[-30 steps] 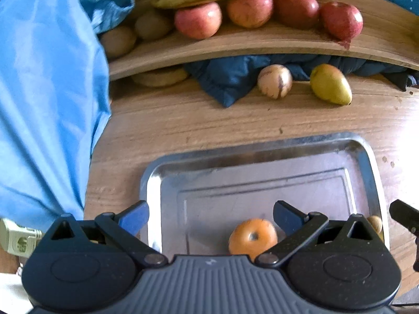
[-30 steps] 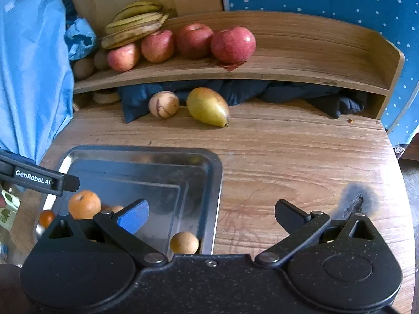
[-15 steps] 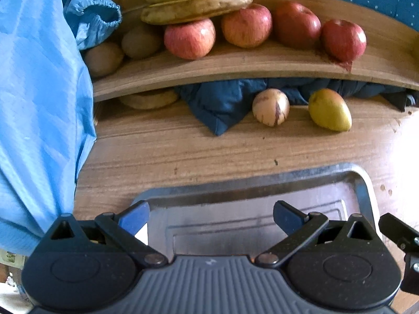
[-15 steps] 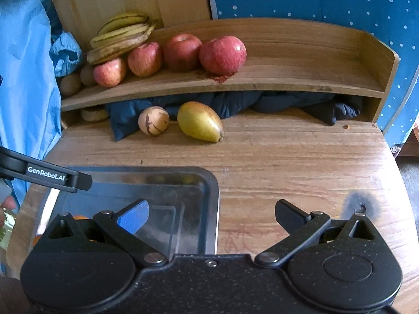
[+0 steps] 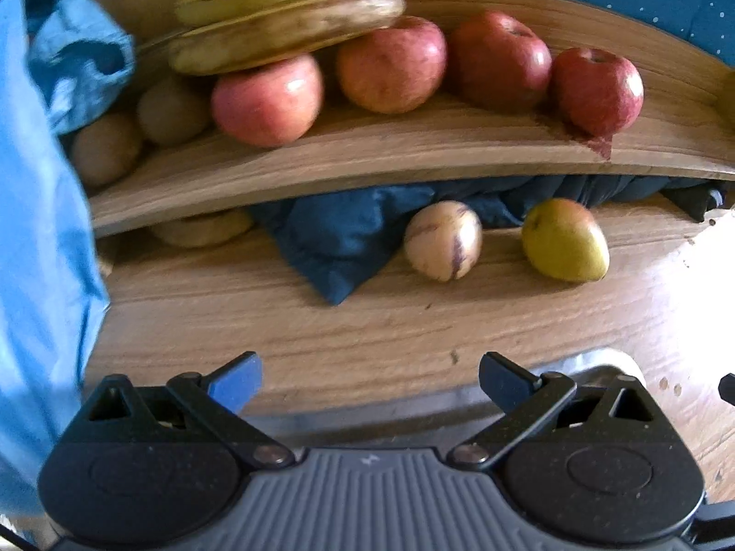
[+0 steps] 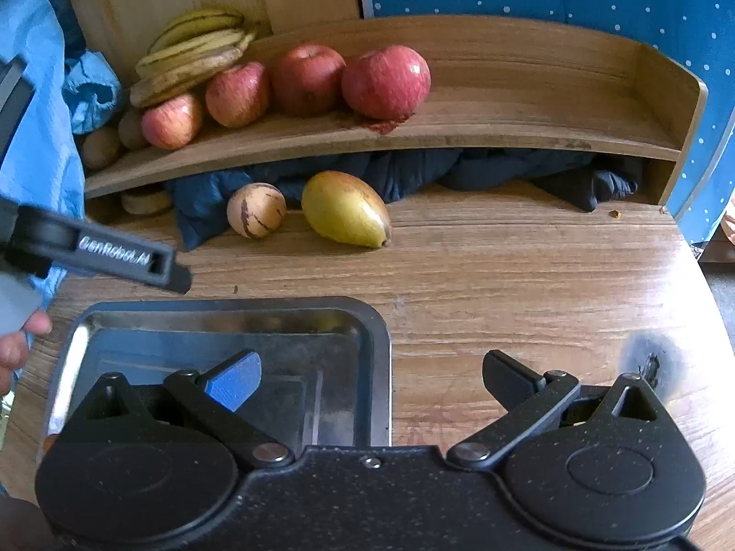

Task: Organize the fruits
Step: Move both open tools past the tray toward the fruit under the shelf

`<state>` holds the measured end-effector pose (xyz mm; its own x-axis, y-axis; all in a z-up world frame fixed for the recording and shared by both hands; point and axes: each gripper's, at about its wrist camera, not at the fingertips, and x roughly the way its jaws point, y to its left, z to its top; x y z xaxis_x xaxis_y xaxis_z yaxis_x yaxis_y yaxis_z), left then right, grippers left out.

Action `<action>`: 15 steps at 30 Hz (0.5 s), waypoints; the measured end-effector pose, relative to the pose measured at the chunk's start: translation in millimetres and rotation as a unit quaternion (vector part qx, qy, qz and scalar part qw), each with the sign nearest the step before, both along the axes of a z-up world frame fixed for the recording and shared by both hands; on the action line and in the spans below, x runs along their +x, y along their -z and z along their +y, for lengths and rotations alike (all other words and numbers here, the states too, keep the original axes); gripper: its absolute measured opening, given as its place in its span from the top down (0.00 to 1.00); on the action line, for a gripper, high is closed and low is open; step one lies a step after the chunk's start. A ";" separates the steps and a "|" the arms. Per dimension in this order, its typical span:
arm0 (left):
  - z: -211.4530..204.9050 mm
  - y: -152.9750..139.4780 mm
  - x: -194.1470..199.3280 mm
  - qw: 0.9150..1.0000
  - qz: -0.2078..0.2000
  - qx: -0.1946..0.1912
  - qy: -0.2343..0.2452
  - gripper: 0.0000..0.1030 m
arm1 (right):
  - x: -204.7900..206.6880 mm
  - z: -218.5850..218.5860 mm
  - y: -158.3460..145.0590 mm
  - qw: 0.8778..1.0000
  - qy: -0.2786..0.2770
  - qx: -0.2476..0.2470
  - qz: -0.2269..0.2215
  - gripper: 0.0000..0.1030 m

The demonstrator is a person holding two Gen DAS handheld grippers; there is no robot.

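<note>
On the wooden table lie a pale striped round fruit (image 5: 443, 248) (image 6: 256, 210) and a yellow-green mango (image 5: 565, 241) (image 6: 347, 208), both in front of the dark blue cloth. Several red apples (image 5: 390, 64) (image 6: 385, 81) and bananas (image 5: 285, 14) (image 6: 193, 53) sit on the wooden shelf (image 5: 367, 156) (image 6: 528, 105). My left gripper (image 5: 370, 379) is open and empty, held over the far rim of the steel tray (image 5: 592, 362), facing the striped fruit. My right gripper (image 6: 371, 379) is open and empty over the steel tray's (image 6: 358, 312) right corner. One left finger (image 6: 133, 261) shows in the right wrist view.
Brown round fruits (image 5: 170, 110) sit at the shelf's left end. A dark blue cloth (image 5: 349, 234) (image 6: 505, 165) fills the space under the shelf. A light blue fabric (image 5: 41, 229) hangs at the left. A hand (image 6: 18, 349) shows at the left edge. A burn mark (image 6: 650, 360) is on the table.
Both grippers moved forward toward the shelf. The tray's oranges have dropped out of sight below the grippers. Both stayed open.
</note>
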<state>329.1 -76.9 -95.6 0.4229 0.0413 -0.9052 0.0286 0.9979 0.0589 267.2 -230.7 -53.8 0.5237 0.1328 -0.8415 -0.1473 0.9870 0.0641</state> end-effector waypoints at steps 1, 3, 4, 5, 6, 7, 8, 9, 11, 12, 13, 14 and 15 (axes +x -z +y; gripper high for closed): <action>-1.5 0.7 3.3 1.000 -0.001 -0.002 0.003 0.01 | 2.8 0.3 0.6 1.000 0.001 -0.003 0.001 0.01; -3.4 2.4 10.5 1.000 -0.001 -0.007 0.008 0.01 | 9.3 0.0 1.7 1.000 0.001 -0.005 0.001 0.01; -4.0 3.4 14.0 1.000 -0.001 -0.009 0.009 0.01 | 13.6 0.1 2.3 1.000 0.002 -0.006 0.001 0.01; -4.5 3.6 17.5 1.000 -0.003 -0.011 0.010 0.01 | 17.5 0.1 3.2 1.000 0.003 -0.009 0.002 0.01; -5.3 3.3 20.8 1.000 -0.005 -0.013 0.011 0.01 | 21.4 0.3 4.0 1.000 0.003 -0.011 0.002 0.01; -4.9 3.8 24.3 1.000 -0.004 -0.015 0.011 0.01 | 24.5 0.3 4.6 1.000 0.004 -0.013 0.003 0.01; -4.6 4.6 27.0 1.000 -0.003 -0.017 0.011 0.01 | 28.3 0.8 5.3 1.000 0.004 -0.017 0.003 0.01; -4.6 5.5 30.2 1.000 -0.003 -0.019 0.012 0.01 | 31.5 1.3 5.5 1.000 0.004 -0.019 0.002 0.01; -4.7 6.9 36.0 1.000 -0.003 -0.023 0.013 0.01 | 37.7 2.7 5.6 1.000 0.004 -0.023 0.000 0.01; -4.5 7.4 38.0 1.000 -0.003 -0.027 0.014 0.01 | 40.4 3.2 6.0 1.000 0.004 -0.025 0.000 0.01; -3.8 7.6 40.3 0.999 -0.004 -0.033 0.015 0.01 | 43.1 3.8 6.9 1.000 0.004 -0.026 0.001 0.01; -3.6 7.6 42.2 0.999 -0.004 -0.039 0.016 0.01 | 45.4 4.6 8.1 1.000 0.004 -0.027 0.002 0.01; -2.4 8.6 44.7 0.999 -0.005 -0.043 0.017 0.01 | 47.2 5.4 9.3 1.000 0.003 -0.027 0.004 0.01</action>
<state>373.8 -79.3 -104.2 0.4313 -0.0510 -0.9008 0.0618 0.9977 -0.0270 314.4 -225.4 -63.2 0.5172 0.0838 -0.8518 -0.1414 0.9899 0.0116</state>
